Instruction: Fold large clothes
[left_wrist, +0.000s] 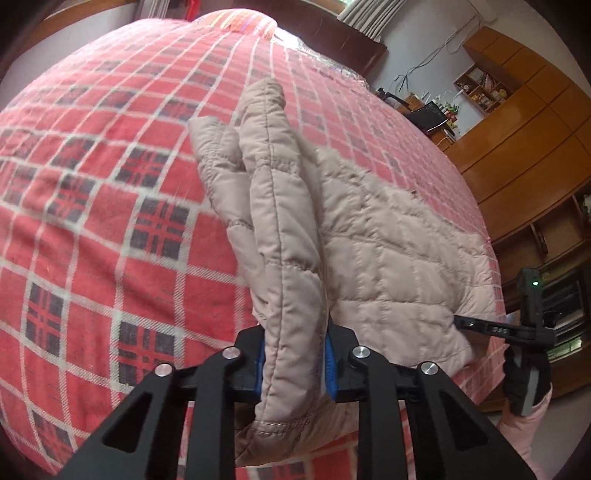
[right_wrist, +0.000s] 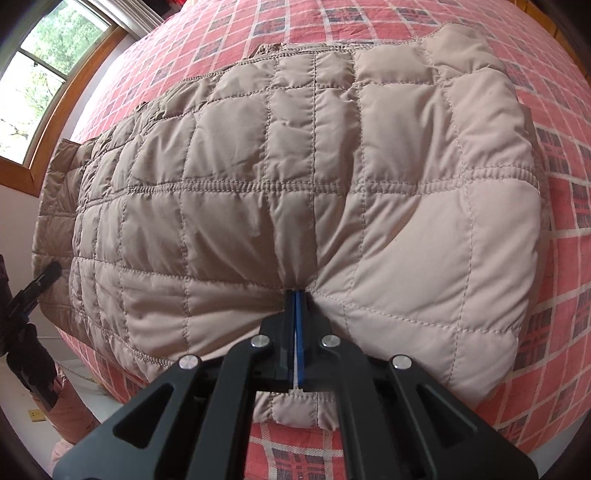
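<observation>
A beige quilted jacket lies spread on a bed with a red plaid cover. My right gripper is shut on the jacket's near hem, and the fabric puckers around its blue pads. In the left wrist view a thick padded edge of the jacket stands up, lifted off the bed, and my left gripper is shut on it. The rest of the jacket lies flat to the right. The right gripper also shows at that far edge, and the left gripper at the jacket's left edge.
The plaid bed cover fills most of both views. Wooden cabinets and a desk with a black chair stand beyond the bed. A window with a wooden frame is at the upper left. A person's pink sleeve shows by the bed edge.
</observation>
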